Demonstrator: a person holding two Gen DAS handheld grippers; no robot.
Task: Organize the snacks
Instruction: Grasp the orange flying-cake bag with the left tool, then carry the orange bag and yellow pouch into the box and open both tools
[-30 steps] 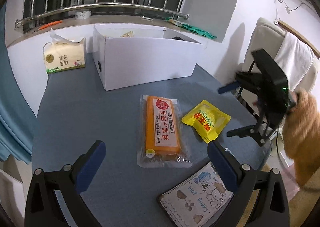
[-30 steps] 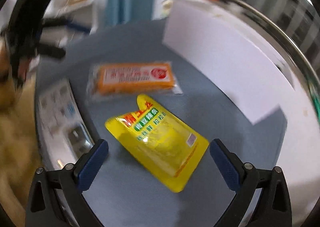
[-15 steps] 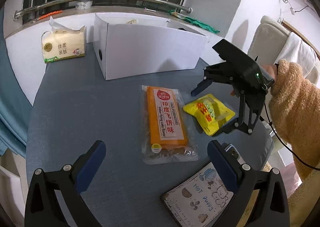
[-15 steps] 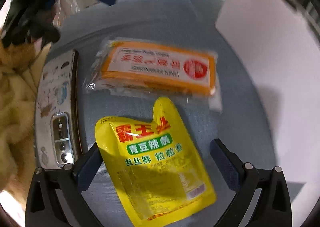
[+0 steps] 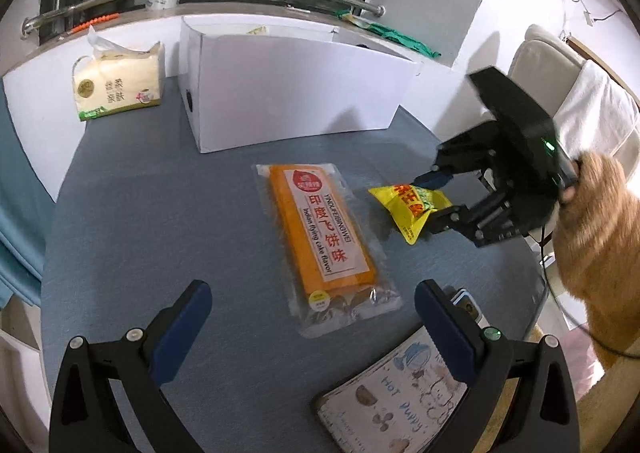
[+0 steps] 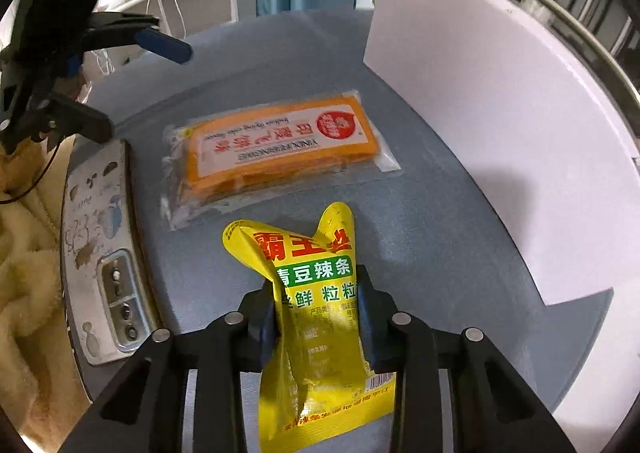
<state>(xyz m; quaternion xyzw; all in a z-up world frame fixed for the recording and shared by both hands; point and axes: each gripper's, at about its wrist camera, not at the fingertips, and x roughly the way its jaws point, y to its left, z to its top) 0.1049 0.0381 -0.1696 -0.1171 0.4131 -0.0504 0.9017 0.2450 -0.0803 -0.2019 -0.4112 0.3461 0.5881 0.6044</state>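
Observation:
A yellow snack pouch (image 6: 312,269) lies on the blue-grey table (image 5: 140,213), crumpled between the pads of my right gripper (image 6: 316,313). The jaws are closing and the pads press on both its sides. In the left wrist view the right gripper (image 5: 428,203) comes in from the right, with the yellow pouch (image 5: 408,205) pinched at its tips. An orange flatbread pack (image 5: 320,229) in clear wrap lies flat mid-table, also visible beyond the pouch (image 6: 280,145). My left gripper (image 5: 312,291) hangs open just above the pack's near end, holding nothing. An open white box (image 5: 292,85) stands behind.
A tissue pack (image 5: 116,81) sits at the back left by the wall. A phone in a cartoon case (image 5: 400,405) lies at the table's near right edge. A chair draped with a towel (image 5: 592,105) stands beyond the right edge. A fuzzy sleeve (image 5: 600,245) holds the right gripper.
The right gripper came down over the yellow pouch and its wide jaws narrowed onto it, bunching the pouch up. The left gripper stayed open and barely moved.

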